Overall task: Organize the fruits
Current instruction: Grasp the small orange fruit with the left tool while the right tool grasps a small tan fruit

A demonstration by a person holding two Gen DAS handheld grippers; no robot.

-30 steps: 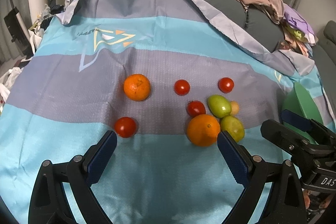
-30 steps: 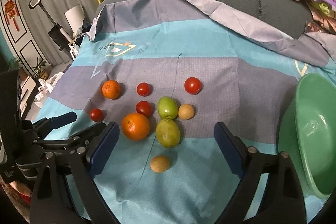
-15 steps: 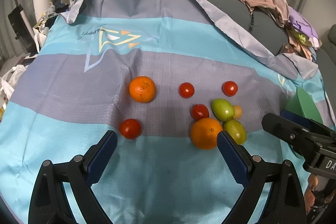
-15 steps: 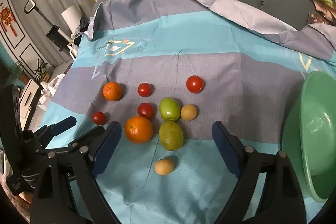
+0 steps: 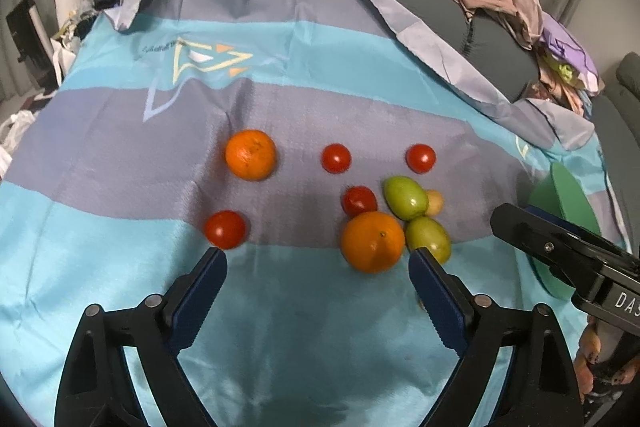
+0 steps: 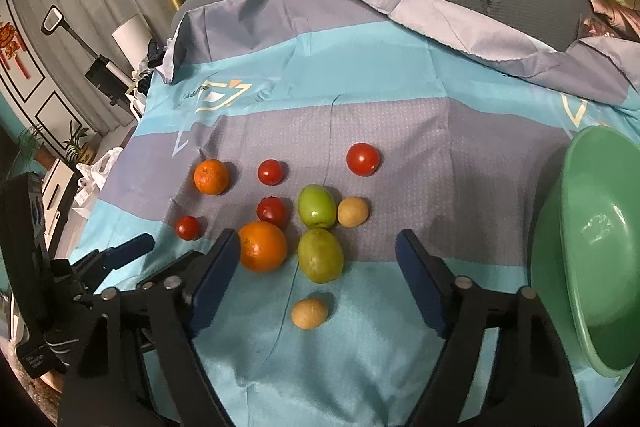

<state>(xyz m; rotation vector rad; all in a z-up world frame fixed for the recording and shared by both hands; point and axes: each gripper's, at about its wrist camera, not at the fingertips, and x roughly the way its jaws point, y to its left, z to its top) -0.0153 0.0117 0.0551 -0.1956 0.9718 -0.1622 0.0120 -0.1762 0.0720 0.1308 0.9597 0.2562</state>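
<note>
Fruit lies loose on a blue and grey striped cloth (image 5: 120, 267): a large orange (image 5: 372, 241), a smaller orange (image 5: 251, 154), several red tomatoes such as one (image 5: 225, 229) at the front left, two green fruits (image 6: 316, 206) (image 6: 320, 255) and two small brown fruits (image 6: 352, 211) (image 6: 309, 313). My left gripper (image 5: 316, 255) hovers in front of the fruit. Its jaws are closing with nothing between them. My right gripper (image 6: 318, 239) hovers over the nearer green fruit and brown fruit. Its jaws are closing and its pads touch nothing.
A green plastic bowl (image 6: 592, 247) stands at the right edge of the cloth. A pile of clothes (image 5: 520, 7) lies on the grey sofa back behind. Floor clutter and a white lamp (image 6: 128, 35) are at the left.
The right gripper's fingers have drawn noticeably closer together, the left's slightly. Both views shifted a little. No fruit has moved.
</note>
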